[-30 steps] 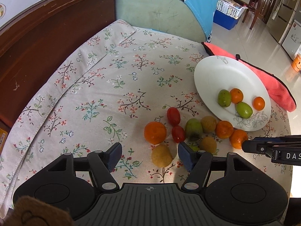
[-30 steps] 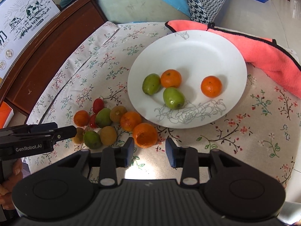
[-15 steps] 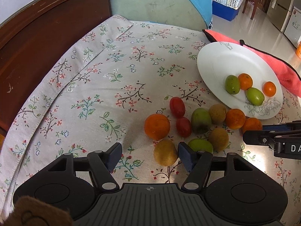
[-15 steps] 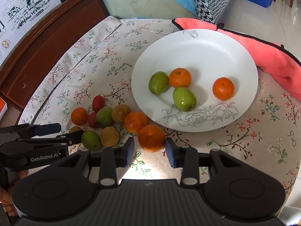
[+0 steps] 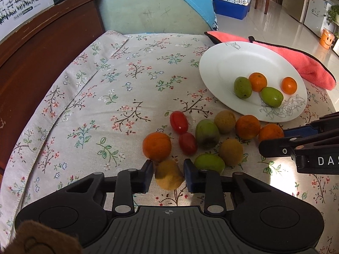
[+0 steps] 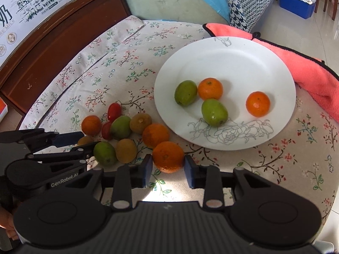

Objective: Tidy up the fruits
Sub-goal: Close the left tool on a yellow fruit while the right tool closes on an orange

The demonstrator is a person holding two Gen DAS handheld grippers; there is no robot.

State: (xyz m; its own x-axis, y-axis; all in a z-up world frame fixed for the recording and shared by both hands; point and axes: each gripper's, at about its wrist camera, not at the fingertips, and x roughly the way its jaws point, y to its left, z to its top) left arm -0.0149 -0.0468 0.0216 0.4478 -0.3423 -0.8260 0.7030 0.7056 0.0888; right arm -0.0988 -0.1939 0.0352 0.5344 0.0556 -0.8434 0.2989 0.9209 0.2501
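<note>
Closed in since the earlier frame, both claws: left claw [image 5: 168, 174] now pinching the yellow-brown oval fruit [image 5: 168, 177], right claw [image 6: 167, 168] clamped on the round orange tangerine [image 6: 168, 157], both on the floral-clothed bench [image 5: 118, 97]; probably mid-pickup, lift and carry to the white round plate [image 6: 228, 63] next

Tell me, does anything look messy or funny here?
Nothing is spilled or broken. The only untidy part: many little fruits lie loose on the flowery cloth beside the white plate, which holds just four. The left tongs pinch a brownish-yellow fruit; the right tongs pinch an orange.
</note>
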